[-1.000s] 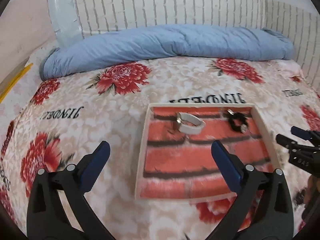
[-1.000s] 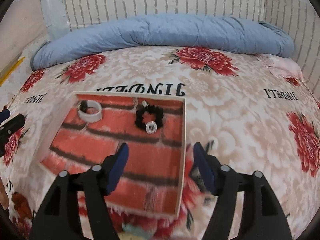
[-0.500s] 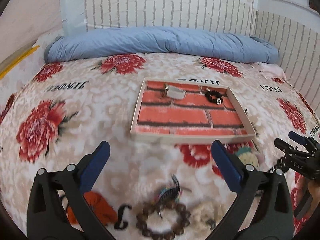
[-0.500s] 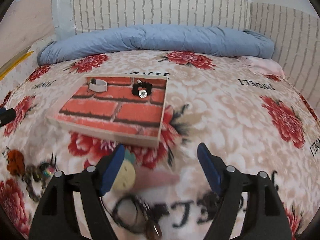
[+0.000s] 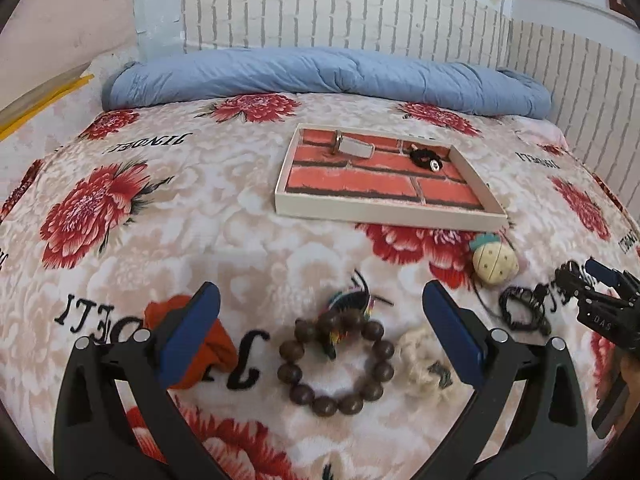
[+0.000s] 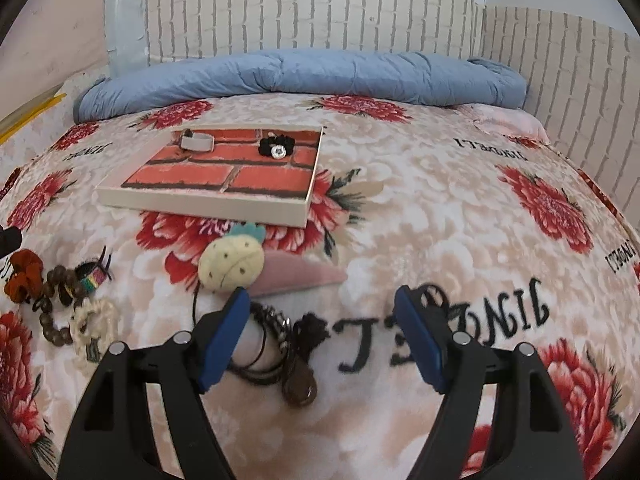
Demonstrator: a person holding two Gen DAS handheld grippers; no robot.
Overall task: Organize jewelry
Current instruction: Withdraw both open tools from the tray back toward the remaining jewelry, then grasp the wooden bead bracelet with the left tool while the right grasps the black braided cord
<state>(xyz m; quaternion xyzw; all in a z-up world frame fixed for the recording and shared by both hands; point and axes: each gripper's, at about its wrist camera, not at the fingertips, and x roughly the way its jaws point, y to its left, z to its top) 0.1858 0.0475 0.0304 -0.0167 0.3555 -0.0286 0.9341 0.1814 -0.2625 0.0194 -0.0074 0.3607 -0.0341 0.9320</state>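
A brick-print tray (image 5: 384, 216) (image 6: 200, 202) lies on the bed and holds a white bangle (image 5: 354, 147) (image 6: 196, 142) and a black scrunchie with a silver charm (image 5: 426, 158) (image 6: 276, 147). Loose pieces lie nearer me: a brown bead bracelet (image 5: 336, 364) (image 6: 56, 312), an orange scrunchie (image 5: 204, 344) (image 6: 24, 276), a cream scrunchie (image 5: 420, 360) (image 6: 94, 324), a pineapple plush (image 5: 494, 262) (image 6: 232, 264), a black cord necklace with a brown pendant (image 6: 280, 352) (image 5: 520, 310). My left gripper (image 5: 320, 332) is open above the bracelet. My right gripper (image 6: 320, 336) is open, empty, right of the necklace.
A rolled blue duvet (image 5: 320, 76) (image 6: 300, 76) lies across the far side of the floral bedspread (image 5: 140, 220). A white brick-pattern wall (image 6: 320, 20) stands behind and to the right. A pink flat piece (image 6: 296, 276) lies beside the pineapple plush.
Both grippers have pulled back from over the tray toward the near side of the bed. The loose jewelry has come into view below them. Both stay open and empty.
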